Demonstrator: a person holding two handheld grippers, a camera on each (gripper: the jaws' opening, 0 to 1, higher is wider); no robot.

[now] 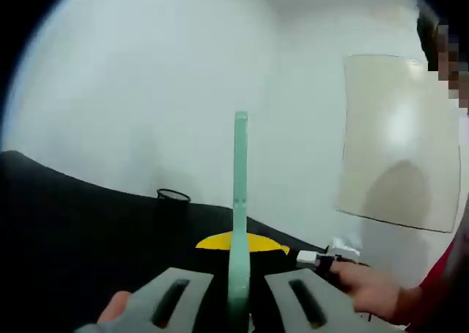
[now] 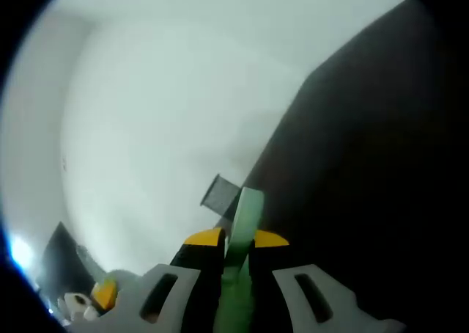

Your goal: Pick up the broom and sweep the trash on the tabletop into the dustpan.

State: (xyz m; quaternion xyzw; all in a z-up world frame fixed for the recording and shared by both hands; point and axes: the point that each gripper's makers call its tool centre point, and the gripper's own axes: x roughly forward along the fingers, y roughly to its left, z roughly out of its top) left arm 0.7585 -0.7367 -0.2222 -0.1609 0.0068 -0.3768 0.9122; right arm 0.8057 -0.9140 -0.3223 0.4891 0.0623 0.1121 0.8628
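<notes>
In the left gripper view a slim pale-green handle [image 1: 240,201] stands upright between the jaws of my left gripper [image 1: 238,293], which is shut on its lower end. A flat yellow part [image 1: 258,242] lies on the black tabletop [image 1: 88,223] just behind it. In the right gripper view my right gripper [image 2: 238,293] is shut on a second green handle [image 2: 246,223], with a yellow piece [image 2: 205,238] showing on both sides of it. I cannot tell which handle belongs to the broom and which to the dustpan. No trash can be made out.
A black mesh cup [image 1: 173,196] [image 2: 219,192] stands at the table's far edge by the white wall. A pale board [image 1: 399,142] leans at the right. A person's hand [image 1: 370,289] holds a white device [image 1: 311,258] near the table.
</notes>
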